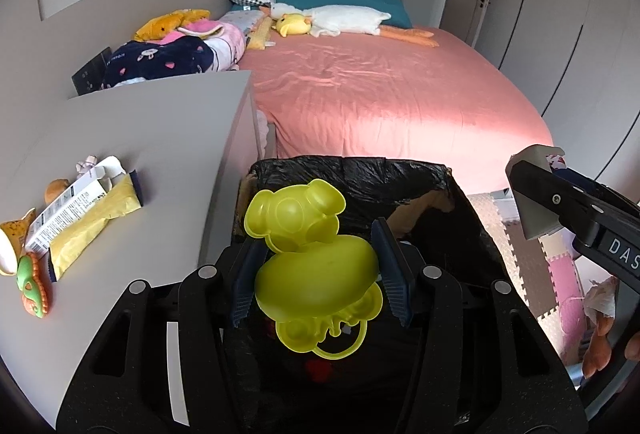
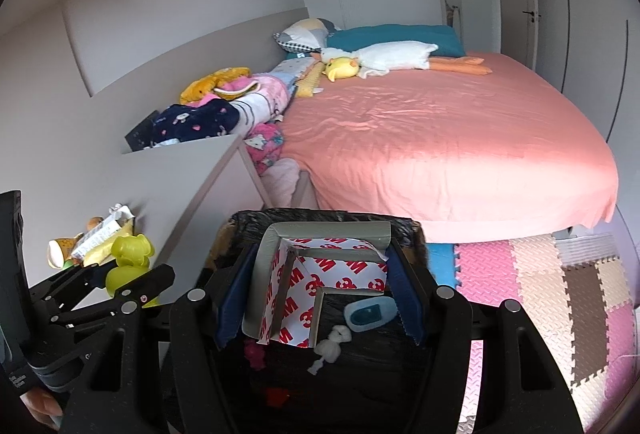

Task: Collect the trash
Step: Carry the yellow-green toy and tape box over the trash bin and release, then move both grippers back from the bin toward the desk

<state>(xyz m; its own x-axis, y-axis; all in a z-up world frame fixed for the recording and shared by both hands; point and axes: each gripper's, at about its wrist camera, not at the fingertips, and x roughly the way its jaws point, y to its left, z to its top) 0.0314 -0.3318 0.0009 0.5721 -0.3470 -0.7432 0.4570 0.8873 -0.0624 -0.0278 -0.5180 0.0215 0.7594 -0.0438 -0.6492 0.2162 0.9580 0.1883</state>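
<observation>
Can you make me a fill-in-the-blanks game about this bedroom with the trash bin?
1. The left gripper is holding a plastic toy whose colour is ____.
2. The right gripper holds a grey corner piece above the bin, which is lined with a bag coloured ____.
3. The sheet on the bed is coloured ____.
4. The long white plush goose lies on the ____.

Missing words: yellow; black; pink; bed

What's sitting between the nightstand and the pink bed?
The bin lined with a black bag stands between the nightstand and the bed, seen in both wrist views.
</observation>
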